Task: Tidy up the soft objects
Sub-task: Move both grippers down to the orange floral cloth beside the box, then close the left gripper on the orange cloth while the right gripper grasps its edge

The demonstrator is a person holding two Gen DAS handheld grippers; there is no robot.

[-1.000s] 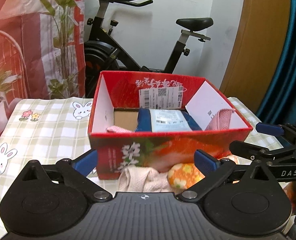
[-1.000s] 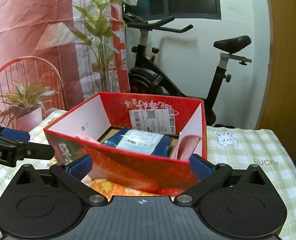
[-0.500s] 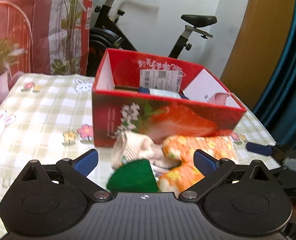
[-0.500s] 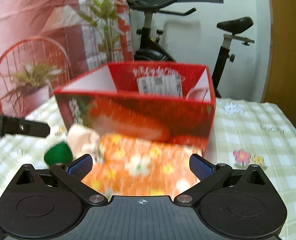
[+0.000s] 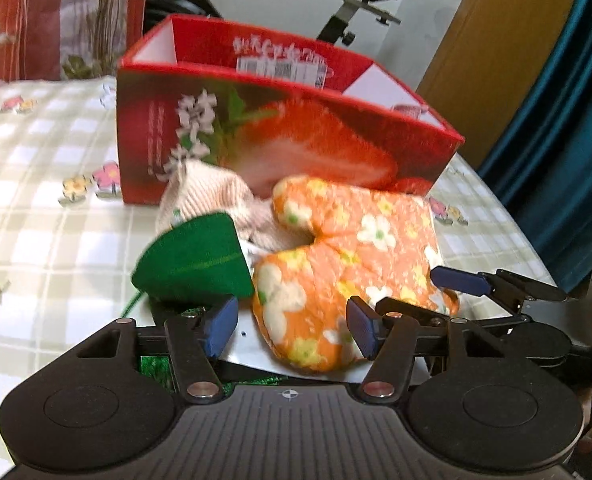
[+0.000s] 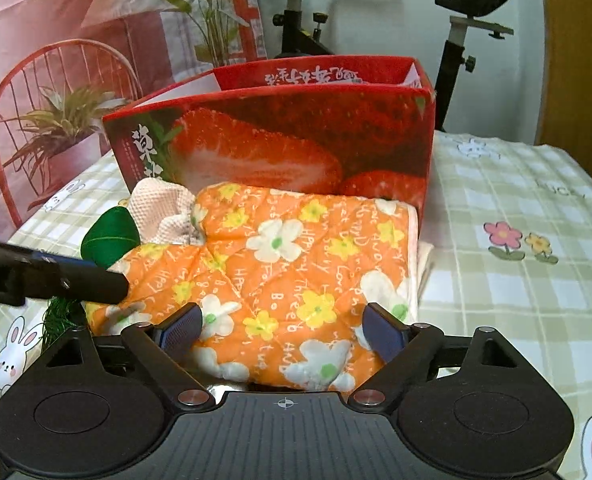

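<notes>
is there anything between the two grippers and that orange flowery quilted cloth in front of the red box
Nothing visible blocks them. The orange floral cloth already lies between the jaws of the right gripper and the left gripper, both closing. The green piece sits beside the left gripper, not in its path. The red box stands behind.

Bright, even indoor light; left view motion-blurred, both bent at edges.

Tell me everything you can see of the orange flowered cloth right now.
The orange flowered cloth is a quilted, padded fabric printed with white and yellow flowers and white lettering. It lies folded and bunched on the checked tablecloth in front of the red strawberry box, with the beige knit item and green piece at its side. Both the left gripper and right gripper straddle its near edge, jaws closing, not yet pinching.
</notes>
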